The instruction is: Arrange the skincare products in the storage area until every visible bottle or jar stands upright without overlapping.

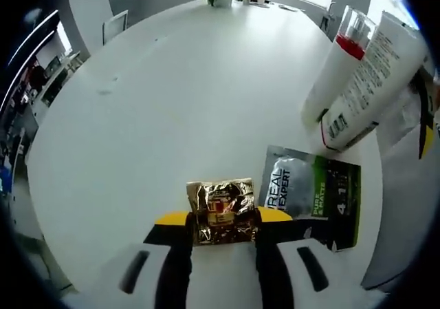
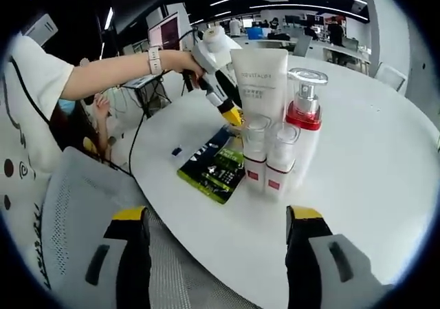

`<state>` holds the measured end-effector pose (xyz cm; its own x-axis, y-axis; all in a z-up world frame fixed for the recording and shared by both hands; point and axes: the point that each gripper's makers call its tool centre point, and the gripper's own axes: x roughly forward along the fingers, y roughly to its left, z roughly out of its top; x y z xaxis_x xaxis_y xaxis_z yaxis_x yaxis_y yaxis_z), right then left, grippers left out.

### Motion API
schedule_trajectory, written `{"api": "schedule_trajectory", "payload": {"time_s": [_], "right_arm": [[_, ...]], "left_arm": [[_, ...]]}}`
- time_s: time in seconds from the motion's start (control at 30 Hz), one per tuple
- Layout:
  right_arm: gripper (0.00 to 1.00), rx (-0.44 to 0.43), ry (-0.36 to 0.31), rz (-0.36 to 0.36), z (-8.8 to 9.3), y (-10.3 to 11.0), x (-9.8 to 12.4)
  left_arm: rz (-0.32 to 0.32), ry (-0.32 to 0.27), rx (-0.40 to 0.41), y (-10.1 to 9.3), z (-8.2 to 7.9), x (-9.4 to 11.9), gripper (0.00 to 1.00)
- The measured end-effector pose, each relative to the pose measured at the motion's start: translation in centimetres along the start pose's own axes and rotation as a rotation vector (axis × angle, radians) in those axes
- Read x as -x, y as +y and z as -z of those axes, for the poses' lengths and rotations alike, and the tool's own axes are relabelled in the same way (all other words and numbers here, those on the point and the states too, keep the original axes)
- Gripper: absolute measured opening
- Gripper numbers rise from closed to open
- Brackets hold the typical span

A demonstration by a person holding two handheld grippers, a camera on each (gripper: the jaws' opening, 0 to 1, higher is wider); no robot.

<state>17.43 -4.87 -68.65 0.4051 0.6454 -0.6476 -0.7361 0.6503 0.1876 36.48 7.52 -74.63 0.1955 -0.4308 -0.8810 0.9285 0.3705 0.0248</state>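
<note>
Right now the left gripper [image 1: 221, 228] is closed on a small gold foil packet [image 1: 221, 211], held between its jaws just above the white table [image 1: 172, 102]. Just to the right of the packet, flat on the table, lies a grey and green sachet [image 1: 313, 193], its long axis running away from the jaws toward the far right. Farther right and beyond the sachet stand a white tube [image 1: 375, 82] with small print and, touching it on its left, a white pump bottle [image 1: 338, 65] with a red collar.

In the right gripper view the group is seen from the other side: the white tube [image 2: 260, 82] stands upright at the back, the pump bottle [image 2: 304, 126] just to its right, and two small clear-capped bottles [image 2: 268, 159] stand in front, touching each other. The sachet [image 2: 214, 166] lies flat just left of them. The left gripper [image 2: 230, 113] reaches in from the far left, held by a person's hand [image 2: 182, 61], close behind the tube.

The right gripper [image 2: 220, 254] is open and holds nothing, hanging off the near table edge, well apart from the bottles. The left one is nearer; the gold packet probably goes down in the free space left of the sachet, clear of the standing group.
</note>
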Motion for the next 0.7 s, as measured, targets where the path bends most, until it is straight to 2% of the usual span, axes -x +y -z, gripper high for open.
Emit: {"api": "schedule_trajectory", "payload": {"time_s": [0.2, 0.33, 0.4, 0.53, 0.6, 0.7], "right_arm": [[0.76, 0.005, -0.006, -0.047, -0.1, 1.2, -0.5], [0.76, -0.006, -0.012, -0.065, -0.2, 1.5, -0.8], [0.74, -0.014, -0.021, -0.074, -0.2, 1.7, -0.8], [0.69, -0.026, -0.034, -0.079, -0.2, 1.8, -0.9], [0.67, -0.026, -0.037, -0.085, -0.2, 1.9, -0.9], [0.66, -0.035, -0.049, -0.095, -0.4, 2.1, -0.8]], "left_arm": [[-0.016, -0.024, -0.004, 0.3, -0.3, 0.5, 0.32], [-0.021, -0.032, -0.012, -0.8, 0.2, 1.0, 0.31], [-0.025, -0.038, -0.012, -1.0, 0.2, 1.4, 0.31], [-0.031, -0.049, -0.025, -2.7, 0.3, 2.7, 0.31], [-0.038, -0.052, -0.033, -2.8, 0.1, 2.9, 0.31], [-0.042, -0.074, -0.038, -4.4, 0.1, 3.6, 0.31]]}}
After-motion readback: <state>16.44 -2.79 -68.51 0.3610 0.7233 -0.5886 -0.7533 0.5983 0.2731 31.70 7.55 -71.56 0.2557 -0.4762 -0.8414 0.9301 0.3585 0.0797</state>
